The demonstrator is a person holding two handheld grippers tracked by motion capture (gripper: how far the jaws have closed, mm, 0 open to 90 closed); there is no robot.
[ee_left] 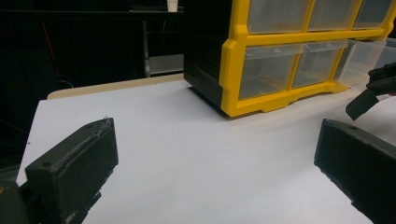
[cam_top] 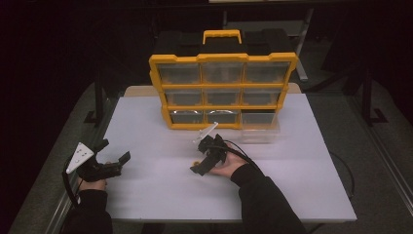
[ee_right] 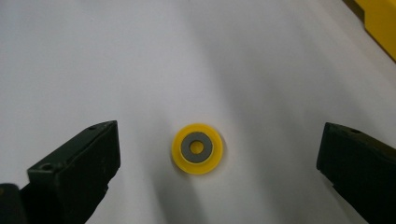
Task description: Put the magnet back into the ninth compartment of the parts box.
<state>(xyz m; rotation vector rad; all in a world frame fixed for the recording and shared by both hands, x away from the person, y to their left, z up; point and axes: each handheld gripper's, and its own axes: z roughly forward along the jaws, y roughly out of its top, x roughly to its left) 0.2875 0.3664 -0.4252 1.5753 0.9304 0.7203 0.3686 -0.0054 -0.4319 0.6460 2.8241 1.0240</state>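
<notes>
Flanking a yellow disc [ee_right: 197, 148] (grey-centred), jaws apart.

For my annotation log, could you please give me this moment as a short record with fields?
Surface: white table
Storage: yellow organizer with clear drawers, upright at the table's far side
Pulled drawer: clear drawer, bottom right, out on the table in front of the organizer
Small part: yellow disc with grey ring, flat on the table
Right gripper: jaws open, either side of the disc, apart from it
Left gripper: jaws open, nothing between them, near the table's left edge
</notes>
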